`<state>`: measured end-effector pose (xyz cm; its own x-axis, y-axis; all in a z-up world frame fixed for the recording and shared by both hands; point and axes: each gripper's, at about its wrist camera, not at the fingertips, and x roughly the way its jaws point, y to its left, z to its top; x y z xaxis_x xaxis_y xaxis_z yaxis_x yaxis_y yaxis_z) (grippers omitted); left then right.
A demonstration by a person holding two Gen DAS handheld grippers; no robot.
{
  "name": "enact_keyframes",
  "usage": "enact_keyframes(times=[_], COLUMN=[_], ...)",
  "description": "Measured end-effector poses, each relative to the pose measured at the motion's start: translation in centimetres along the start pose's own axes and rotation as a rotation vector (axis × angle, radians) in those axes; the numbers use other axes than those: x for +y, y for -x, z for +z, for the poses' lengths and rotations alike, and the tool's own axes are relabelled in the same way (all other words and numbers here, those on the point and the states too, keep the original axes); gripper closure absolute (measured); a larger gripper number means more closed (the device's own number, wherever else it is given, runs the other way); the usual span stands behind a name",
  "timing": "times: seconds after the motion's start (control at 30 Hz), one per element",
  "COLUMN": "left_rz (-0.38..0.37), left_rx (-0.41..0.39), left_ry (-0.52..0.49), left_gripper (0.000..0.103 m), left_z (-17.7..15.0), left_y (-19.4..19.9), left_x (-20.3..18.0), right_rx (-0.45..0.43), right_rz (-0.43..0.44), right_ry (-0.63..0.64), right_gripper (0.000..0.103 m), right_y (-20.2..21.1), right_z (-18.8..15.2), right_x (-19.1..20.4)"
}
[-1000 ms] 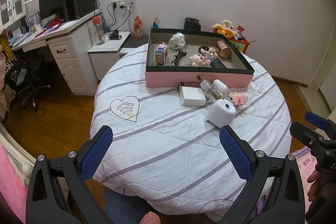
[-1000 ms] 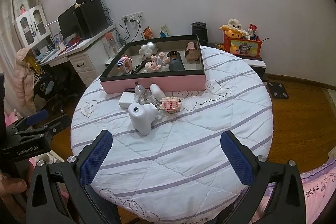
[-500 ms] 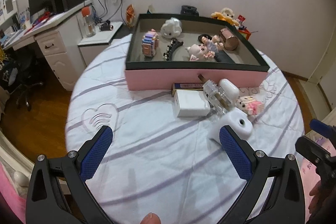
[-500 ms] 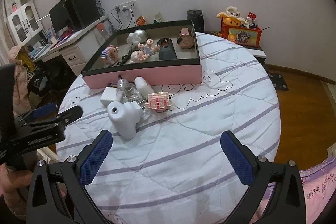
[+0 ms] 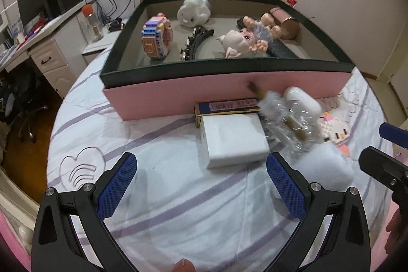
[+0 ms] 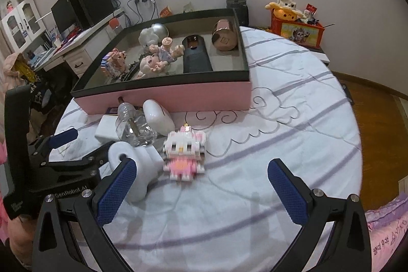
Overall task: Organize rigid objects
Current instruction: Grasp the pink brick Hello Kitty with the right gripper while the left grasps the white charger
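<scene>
A pink box with a dark rim point(image 5: 229, 91) point(image 6: 204, 93) stands on the round table and holds several toys. In front of it lie a white flat block point(image 5: 233, 140) point(image 6: 105, 128), a blue card box point(image 5: 227, 105), a clear glass bottle point(image 5: 288, 122) point(image 6: 132, 126), a white oval case point(image 5: 302, 100) point(image 6: 158, 116), a pink-and-white brick cat figure point(image 6: 185, 153) point(image 5: 334, 130) and a white device with a round hole point(image 6: 135, 170) point(image 5: 323, 165). My left gripper point(image 5: 201, 186) is open, just short of the white block. My right gripper point(image 6: 201, 190) is open, just short of the brick cat.
The table wears a white quilt with purple stripes point(image 6: 280, 144). A desk with a monitor point(image 5: 38, 4) stands at the left and a red toy box point(image 6: 297, 29) at the back right. Wooden floor point(image 6: 377, 114) lies to the right.
Both grippers have moved forward toward the objects in front of the pink box, which now look much larger. Both stay open.
</scene>
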<state>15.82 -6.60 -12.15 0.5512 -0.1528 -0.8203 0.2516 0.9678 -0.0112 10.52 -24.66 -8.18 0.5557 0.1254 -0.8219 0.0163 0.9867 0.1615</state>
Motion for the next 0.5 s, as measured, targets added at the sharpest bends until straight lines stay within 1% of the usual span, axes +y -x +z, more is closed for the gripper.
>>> enact_keyframes(times=[0.07, 0.1, 0.17, 0.27, 0.4, 0.5], left_rz=[-0.052, -0.061, -0.031, -0.044, -0.046, -0.042], left_rx=[0.014, 0.012, 0.012, 0.014, 0.005, -0.008], left_ry=[0.012, 0.02, 0.009, 0.017, 0.025, 0.016], left_gripper=[0.0, 0.0, 0.0, 0.0, 0.001, 0.011], left_z=[0.1, 0.1, 0.2, 0.3, 0.2, -0.4], left_y=[-0.6, -0.8, -1.2, -1.6, -1.6, -1.0], left_x=[0.1, 0.1, -0.2, -0.1, 0.0, 0.2], right_rx=[0.012, 0.01, 0.001, 0.039, 0.059, 0.084], right_rz=[-0.004, -0.007, 0.004, -0.038, -0.008, -0.01], right_ry=[0.005, 0.001, -0.022, -0.019, -0.003, 0.03], right_gripper=[0.0, 0.0, 0.0, 0.0, 0.0, 0.002], right_y=[-1.0, -1.5, -1.8, -3.0, -3.4, -3.9], right_z=[0.3, 0.5, 0.9, 1.1, 1.3, 1.5], right_x=[0.0, 0.0, -0.5, -0.9, -1.3, -0.9])
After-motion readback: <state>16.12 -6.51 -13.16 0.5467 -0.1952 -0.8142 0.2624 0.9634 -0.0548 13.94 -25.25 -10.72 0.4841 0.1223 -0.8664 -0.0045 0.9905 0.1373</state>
